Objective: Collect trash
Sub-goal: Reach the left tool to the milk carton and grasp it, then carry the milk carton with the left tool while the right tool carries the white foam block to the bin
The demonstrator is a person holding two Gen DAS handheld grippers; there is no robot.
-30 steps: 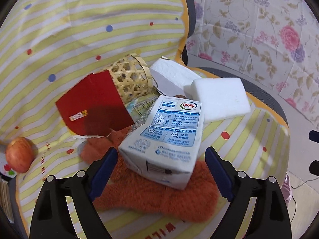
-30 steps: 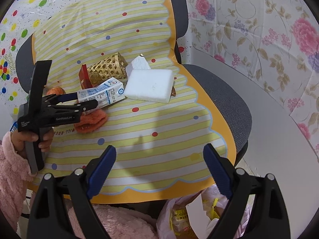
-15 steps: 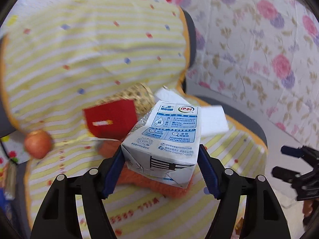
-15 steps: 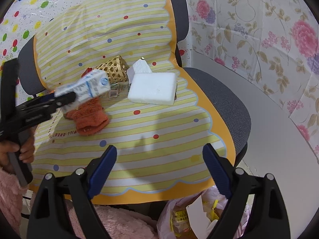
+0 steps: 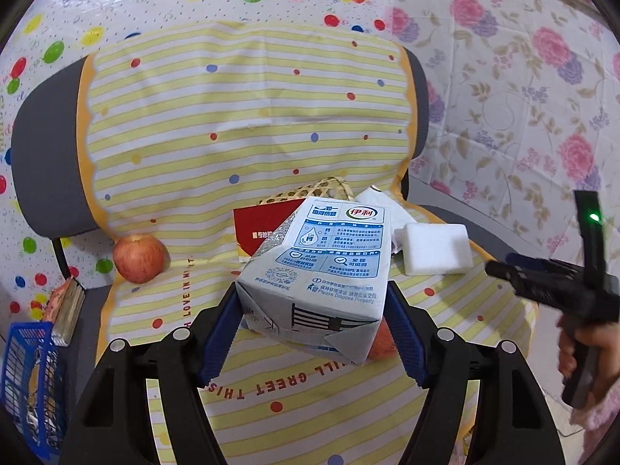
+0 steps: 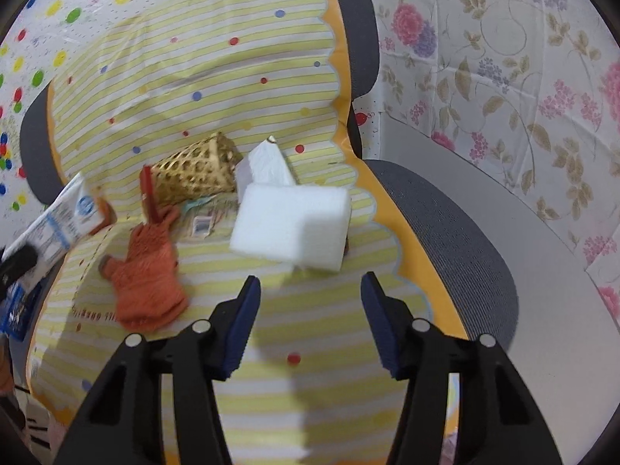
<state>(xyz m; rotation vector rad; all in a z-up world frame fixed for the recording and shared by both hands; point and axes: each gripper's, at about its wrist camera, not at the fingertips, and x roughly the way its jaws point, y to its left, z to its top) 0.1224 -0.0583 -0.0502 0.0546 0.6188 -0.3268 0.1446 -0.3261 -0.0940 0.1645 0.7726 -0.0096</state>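
Blue-white milk carton [image 5: 323,267], crumpled, tilted, lifted clear of striped seat cover, clamped between left gripper [image 5: 312,333] fingers.

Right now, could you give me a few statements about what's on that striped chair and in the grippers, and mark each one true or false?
1. The left gripper is shut on the white and blue milk carton. True.
2. The right gripper holds the white foam block. False: it is open, with the block lying ahead of it.
3. The red apple sits inside the woven bamboo basket. False: it rests on the seat, apart from the basket.
4. The orange knitted glove lies flat on the yellow striped cover. True.
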